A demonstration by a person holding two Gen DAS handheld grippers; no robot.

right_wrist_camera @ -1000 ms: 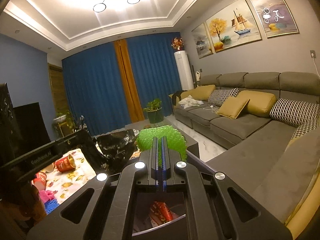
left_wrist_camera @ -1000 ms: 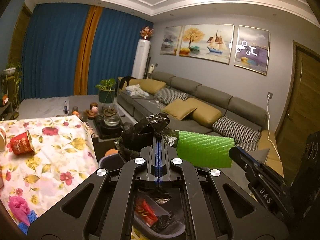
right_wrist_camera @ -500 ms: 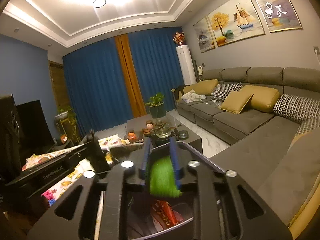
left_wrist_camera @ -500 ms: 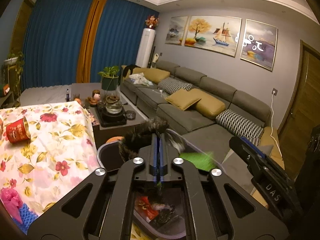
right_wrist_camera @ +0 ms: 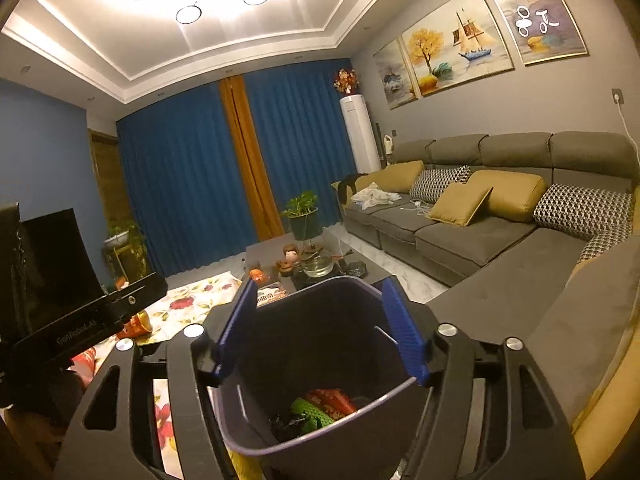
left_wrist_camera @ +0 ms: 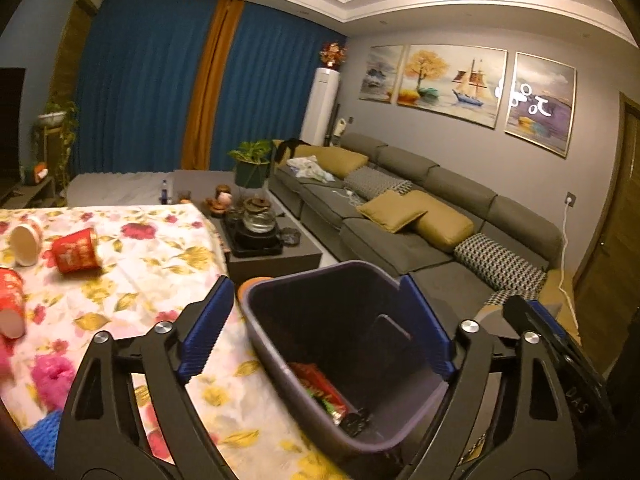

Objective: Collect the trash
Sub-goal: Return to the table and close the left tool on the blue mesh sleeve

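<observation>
A dark purple bin (left_wrist_camera: 312, 269) stands beside the floral-cloth table. My left gripper (left_wrist_camera: 316, 328) hangs over it, jaws opening wide, nothing between the blue pads (left_wrist_camera: 208, 328). In the right wrist view my right gripper (right_wrist_camera: 320, 330) is over the same bin (right_wrist_camera: 340, 279), jaws also opening and empty. At the bin's bottom lie a green bubble sheet (right_wrist_camera: 312, 412), a red wrapper (right_wrist_camera: 332, 398) and a crumpled black bag (right_wrist_camera: 286, 424). On the table a red paper cup (left_wrist_camera: 78, 250) and a white cup (left_wrist_camera: 26, 240) lie on their sides.
A pink lump (left_wrist_camera: 52, 376) and a blue cloth (left_wrist_camera: 40, 440) sit at the table's near left. A low tea table with a glass pot (left_wrist_camera: 260, 220) stands behind the bin. A grey sofa (left_wrist_camera: 400, 240) runs along the right wall.
Both grippers went from shut to wide open. The black bag left the left gripper and the green sheet left the right one; both now lie in the bin.
</observation>
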